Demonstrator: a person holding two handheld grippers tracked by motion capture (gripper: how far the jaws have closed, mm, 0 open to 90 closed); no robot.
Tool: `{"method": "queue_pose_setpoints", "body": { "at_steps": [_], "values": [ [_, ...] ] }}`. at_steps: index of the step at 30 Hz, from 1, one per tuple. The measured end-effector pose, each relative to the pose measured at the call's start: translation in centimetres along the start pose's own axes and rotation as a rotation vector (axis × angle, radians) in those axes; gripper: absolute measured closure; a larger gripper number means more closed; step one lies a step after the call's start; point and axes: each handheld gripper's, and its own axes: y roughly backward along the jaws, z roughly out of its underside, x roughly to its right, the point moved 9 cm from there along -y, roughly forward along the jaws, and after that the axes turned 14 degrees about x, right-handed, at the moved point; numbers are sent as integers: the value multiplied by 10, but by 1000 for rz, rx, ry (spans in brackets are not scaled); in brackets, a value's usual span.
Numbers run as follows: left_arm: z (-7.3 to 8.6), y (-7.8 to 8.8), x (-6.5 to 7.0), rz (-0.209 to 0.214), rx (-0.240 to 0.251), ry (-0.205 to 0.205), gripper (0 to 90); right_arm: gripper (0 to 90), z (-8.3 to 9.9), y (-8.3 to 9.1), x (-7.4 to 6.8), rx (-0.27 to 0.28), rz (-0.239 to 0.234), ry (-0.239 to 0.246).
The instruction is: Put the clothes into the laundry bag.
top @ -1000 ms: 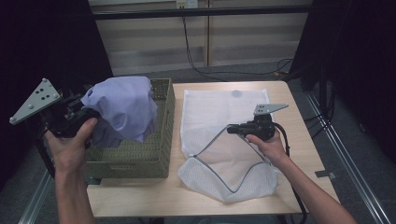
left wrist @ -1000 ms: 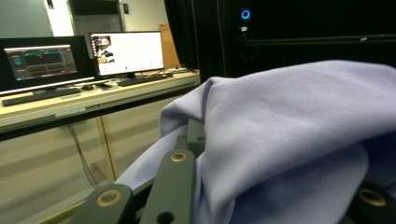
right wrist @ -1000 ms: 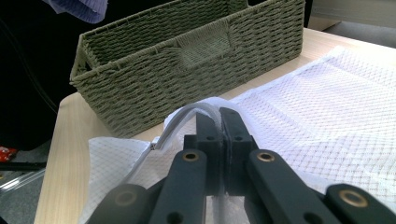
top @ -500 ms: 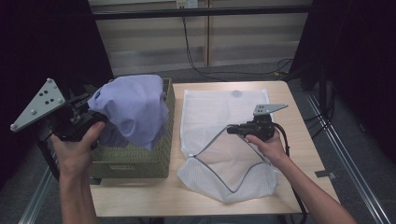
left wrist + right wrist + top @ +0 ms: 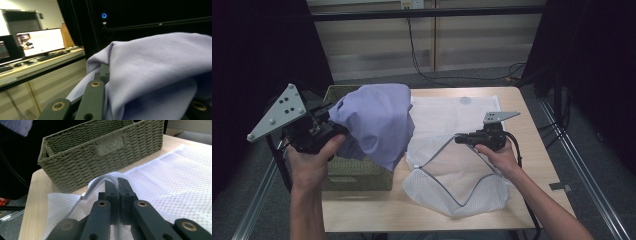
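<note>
Nearest you, your right hand-held gripper (image 5: pixel 458 139) pinches the lifted rim of the white mesh bag (image 5: pixel 462 185), which lies open on the desk (image 5: pixel 532 150). Farther left, your left hand-held gripper (image 5: pixel 331 120) clamps the lilac cloth (image 5: pixel 377 125), which hangs over the wicker basket (image 5: pixel 357 175) beside the bag.

no readable text, monitor (image 5: pixel 40 41) screen perhaps too blurred

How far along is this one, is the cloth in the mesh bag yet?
Not yet. Done: the right tongs are shut on the mesh bag rim, lifting its mouth open. In hand: the left tongs grip the lilac cloth, raised over the basket and hanging toward the bag. Left: getting the cloth into the opening and letting go.
</note>
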Motion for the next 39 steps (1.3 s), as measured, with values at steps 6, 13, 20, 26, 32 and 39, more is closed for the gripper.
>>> {"method": "queue_pose_setpoints", "body": {
  "at_steps": [6, 13, 20, 26, 32, 39],
  "values": [
    [-1, -10, 18, 64, 6, 11, 806, 884, 0, 0, 0, 0, -1, -2],
    [6, -22, 30, 129, -2, 66, 806, 884, -1, 1, -1, 1, -1, 0],
    [17, -37, 46, 183, -32, 77, 805, 884, -1, 1, -1, 1, -2, 0],
    [31, -50, 55, 218, -62, 109, 803, 883, -2, 1, -1, 3, -4, 0],
    [51, -62, 63, 244, -112, 129, 803, 884, -2, 2, -1, 4, -6, 0],
    [61, -73, 81, 303, -143, 143, 802, 884, -2, 2, -1, 2, -5, 1]
  ]
}}
